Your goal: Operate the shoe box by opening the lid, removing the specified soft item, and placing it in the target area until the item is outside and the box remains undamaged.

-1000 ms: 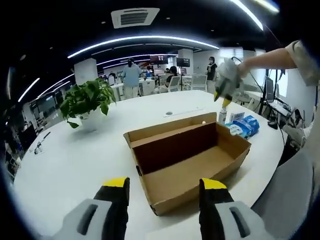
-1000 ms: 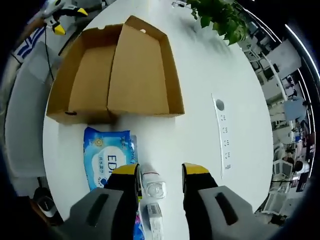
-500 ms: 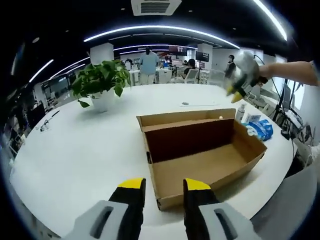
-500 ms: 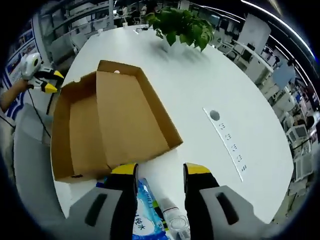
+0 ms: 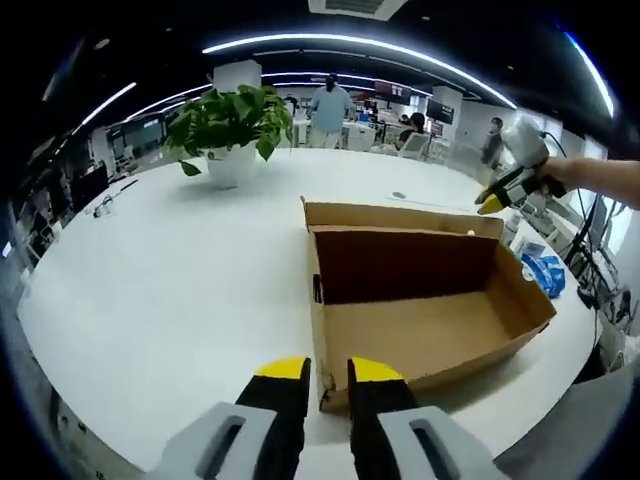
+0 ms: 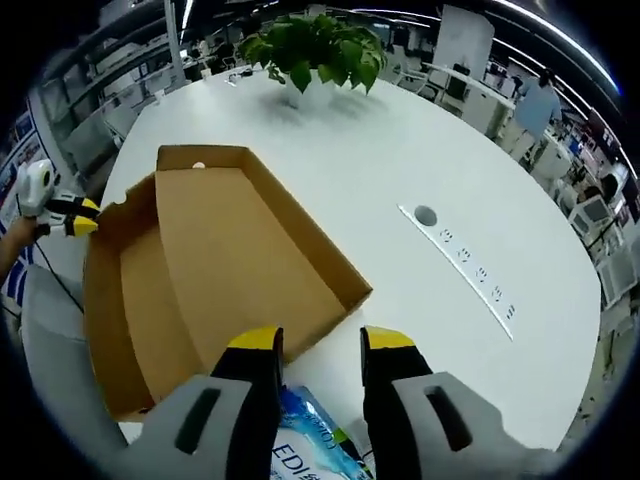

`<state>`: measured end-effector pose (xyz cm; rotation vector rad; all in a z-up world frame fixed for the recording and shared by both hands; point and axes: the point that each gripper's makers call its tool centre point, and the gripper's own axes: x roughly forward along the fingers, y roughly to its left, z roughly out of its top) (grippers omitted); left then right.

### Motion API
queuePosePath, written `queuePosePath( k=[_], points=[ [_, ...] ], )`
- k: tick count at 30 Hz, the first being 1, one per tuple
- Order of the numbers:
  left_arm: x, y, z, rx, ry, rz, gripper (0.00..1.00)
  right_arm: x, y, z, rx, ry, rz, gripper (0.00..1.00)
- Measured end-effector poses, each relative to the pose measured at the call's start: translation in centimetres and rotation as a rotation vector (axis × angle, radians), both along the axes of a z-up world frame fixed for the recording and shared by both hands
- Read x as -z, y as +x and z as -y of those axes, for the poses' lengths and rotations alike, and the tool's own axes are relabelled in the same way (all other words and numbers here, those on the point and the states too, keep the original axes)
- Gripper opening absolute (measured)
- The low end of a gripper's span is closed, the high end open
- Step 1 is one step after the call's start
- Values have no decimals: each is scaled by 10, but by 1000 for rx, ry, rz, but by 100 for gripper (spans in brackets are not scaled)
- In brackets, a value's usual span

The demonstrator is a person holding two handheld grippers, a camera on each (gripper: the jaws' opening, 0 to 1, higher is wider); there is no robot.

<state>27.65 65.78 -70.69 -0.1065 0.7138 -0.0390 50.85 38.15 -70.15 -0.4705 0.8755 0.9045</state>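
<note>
The blue soft pack of wet wipes lies flat on the white table just outside the end wall of the cardboard shoe box, right under the right gripper; in the left gripper view the same pack sits beyond the box's far end. Judging by its printed film wrapper, it should be light, squashy and a little slick, so a grip across the middle of its body looks safer than one on a sealed edge, which could slip or tear. The box stands open and looks empty, its lid flap folded back, so the item seems already out and the box unharmed. Thin corrugated walls would dent under a hard pinch.

The right gripper holds nothing, its jaws set moderately apart above the pack's near end. The left gripper also holds nothing, with only a narrow gap between its yellow tips, hovering just short of the box's near wall. In the right gripper view it shows at the far left.

A potted plant stands well beyond the box, and a strip of power sockets is set into the table to the right
</note>
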Motion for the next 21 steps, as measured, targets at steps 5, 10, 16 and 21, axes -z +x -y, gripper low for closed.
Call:
queuePosePath(
  k=[5,10,16,21],
  points=[
    [2,1,-4,-35,-25,-12,4,11,0,-4,31,-10,-12,27],
    [3,0,-3,-32,-27,-16,4,19,2,-6,84,2,-30,27],
    [2,-1,-1,-23,-19,-26,4,31,10,-7,202,8,-52,23],
    [2,-1,-1,-21,-28,-38,4,39,14,-5,356,45,-138,18]
  ],
)
